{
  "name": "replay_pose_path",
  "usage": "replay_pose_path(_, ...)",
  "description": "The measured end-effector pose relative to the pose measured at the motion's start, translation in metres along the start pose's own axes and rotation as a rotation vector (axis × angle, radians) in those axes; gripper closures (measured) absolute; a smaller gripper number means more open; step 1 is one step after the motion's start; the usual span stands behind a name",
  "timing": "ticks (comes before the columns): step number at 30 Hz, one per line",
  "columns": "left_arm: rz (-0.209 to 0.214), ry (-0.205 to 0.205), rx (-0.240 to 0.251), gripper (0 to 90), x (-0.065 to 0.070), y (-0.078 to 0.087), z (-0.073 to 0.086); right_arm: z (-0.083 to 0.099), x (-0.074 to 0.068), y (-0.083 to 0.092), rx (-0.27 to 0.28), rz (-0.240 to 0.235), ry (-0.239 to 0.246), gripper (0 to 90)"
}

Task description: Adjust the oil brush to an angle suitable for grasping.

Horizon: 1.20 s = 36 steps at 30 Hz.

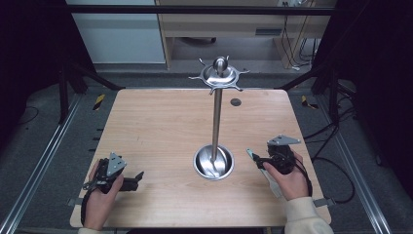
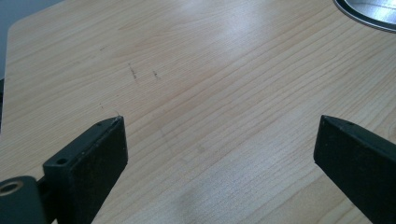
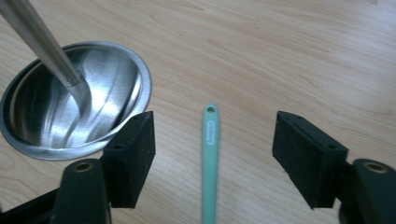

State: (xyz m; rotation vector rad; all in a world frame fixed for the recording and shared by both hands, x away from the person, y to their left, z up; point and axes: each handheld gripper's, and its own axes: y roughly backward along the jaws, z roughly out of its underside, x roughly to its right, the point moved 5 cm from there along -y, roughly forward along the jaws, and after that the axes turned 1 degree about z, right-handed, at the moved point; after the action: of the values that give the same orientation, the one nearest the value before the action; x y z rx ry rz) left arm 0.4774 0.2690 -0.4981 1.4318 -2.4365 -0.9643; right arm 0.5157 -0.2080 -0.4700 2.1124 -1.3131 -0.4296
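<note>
The slim mint-green plastic utensil handle (image 3: 209,163), with a small hanging hole at its tip, is lying flat on the pale wooden table (image 1: 156,131), and the right gripper (image 3: 214,147) is hovering over it with its jaws standing wide on either side, the pads clear of it and holding nothing. In the high view the handle (image 1: 265,173) is resting just to the right of the polished steel dish base (image 1: 214,163) of a tall steel hanging stand (image 1: 217,117), whose hooked crown (image 1: 219,74) is sitting empty at the top. It is probably going to feel light and fairly stiff, but smooth and narrow, so it is likely to twist or slip between the pads; taking it across the flat of the shaft a little below the hole is looking like the surest hold, leaving the hole free for a hook. The dish base (image 3: 74,100) is holding nothing but the foot of the steel pole (image 3: 39,39). The left gripper (image 2: 219,154) is resting near the table's left front corner, its jaws spread wide over bare wood and gripping nothing.
</note>
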Motion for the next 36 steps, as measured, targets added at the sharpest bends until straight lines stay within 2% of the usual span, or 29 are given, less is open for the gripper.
replay_pose_path(3, 0.000, -0.001, 0.000, 2.5, 0.000, 0.000, 0.000, 0.000, -0.004, -0.002, -0.008, -0.008, 0.015, 34.3)
replay_pose_path(4, 0.001, -0.003, -0.003, 2.6, 0.000, 0.000, 0.000, 0.000, -0.009, -0.006, -0.020, -0.020, 0.026, 36.8)
replay_pose_path(6, 0.001, -0.005, -0.004, 2.5, 0.000, -0.001, 0.000, 0.000, -0.010, -0.007, -0.025, -0.023, 0.041, 39.6)
replay_pose_path(8, 0.002, -0.007, -0.005, 2.6, 0.001, -0.001, 0.000, -0.001, -0.019, -0.011, -0.035, -0.055, 0.073, 46.0)
replay_pose_path(9, 0.002, -0.007, -0.005, 2.6, 0.001, -0.001, 0.000, -0.001, -0.019, -0.011, -0.035, -0.055, 0.073, 46.0)
replay_pose_path(13, 0.002, -0.008, -0.006, 2.6, 0.001, -0.001, 0.000, -0.004, -0.029, -0.025, -0.093, -0.054, 0.129, 64.4)
replay_pose_path(14, 0.002, -0.008, -0.006, 2.6, 0.001, -0.001, 0.000, -0.004, -0.029, -0.025, -0.093, -0.054, 0.129, 64.4)
replay_pose_path(15, 0.002, -0.007, -0.006, 2.6, 0.001, -0.001, 0.000, -0.006, -0.030, -0.033, -0.112, -0.050, 0.145, 73.3)
replay_pose_path(19, 0.001, -0.007, -0.007, 2.6, 0.001, -0.001, 0.001, -0.005, -0.025, -0.048, -0.172, -0.035, 0.141, 88.3)
replay_pose_path(28, 0.007, -0.015, -0.010, 2.6, 0.003, -0.002, 0.000, 0.004, -0.016, -0.066, -0.235, -0.027, 0.119, 90.0)
replay_pose_path(36, 0.011, -0.016, -0.011, 2.7, 0.004, -0.002, 0.000, 0.007, -0.011, -0.071, -0.263, -0.012, 0.107, 90.0)
